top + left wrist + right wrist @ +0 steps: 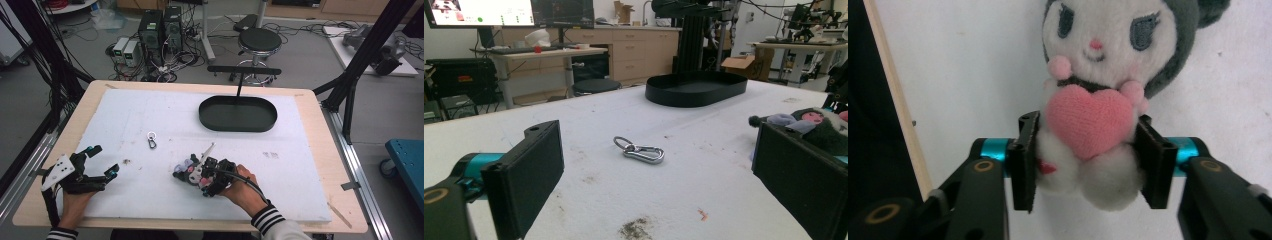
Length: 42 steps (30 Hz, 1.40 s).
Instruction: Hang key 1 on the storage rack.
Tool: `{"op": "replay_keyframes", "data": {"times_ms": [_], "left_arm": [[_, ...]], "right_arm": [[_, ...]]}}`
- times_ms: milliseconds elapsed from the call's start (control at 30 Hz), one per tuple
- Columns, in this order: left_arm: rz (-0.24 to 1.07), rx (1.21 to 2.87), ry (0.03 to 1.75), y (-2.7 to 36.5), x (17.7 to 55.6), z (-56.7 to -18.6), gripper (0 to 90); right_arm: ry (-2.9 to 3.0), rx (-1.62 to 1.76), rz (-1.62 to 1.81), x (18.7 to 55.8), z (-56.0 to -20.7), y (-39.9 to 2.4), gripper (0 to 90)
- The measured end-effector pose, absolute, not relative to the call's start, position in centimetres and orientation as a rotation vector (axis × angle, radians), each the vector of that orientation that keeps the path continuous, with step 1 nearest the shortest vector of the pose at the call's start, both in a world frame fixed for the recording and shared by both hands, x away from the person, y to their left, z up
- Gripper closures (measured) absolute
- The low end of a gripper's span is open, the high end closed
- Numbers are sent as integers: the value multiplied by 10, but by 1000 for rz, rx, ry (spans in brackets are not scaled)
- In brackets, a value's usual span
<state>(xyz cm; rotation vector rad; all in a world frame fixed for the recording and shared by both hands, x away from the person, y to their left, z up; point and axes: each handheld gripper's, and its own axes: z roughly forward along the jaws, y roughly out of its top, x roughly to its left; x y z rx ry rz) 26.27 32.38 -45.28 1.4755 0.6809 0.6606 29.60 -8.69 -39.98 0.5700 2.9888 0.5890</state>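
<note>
A small plush toy with a white face, grey hood and pink heart lies on the white mat, in the high view near the front middle. My right gripper has its two black pads pressed against the toy's white body, one on each side below the heart; in the high view the right gripper points left along the mat. My left gripper rests at the front left with its jaws wide apart and nothing between them. A silver snap clip with a ring lies ahead of it.
A black oval tray sits at the back middle of the white mat, with a thin black stand behind it. The wooden table edge borders the mat. A stool and computer boxes stand on the floor beyond.
</note>
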Motion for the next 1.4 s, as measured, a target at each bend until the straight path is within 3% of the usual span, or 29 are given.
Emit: {"op": "replay_keyframes", "data": {"times_ms": [567, 1400], "left_arm": [[660, 1475, 681, 324, 263, -453, 69], [664, 1476, 679, 323, 263, -453, 69]], "right_arm": [[2945, 584, 709, 297, -388, -95, 588], [2527, 789, 1189, 319, -327, -170, 584]]}}
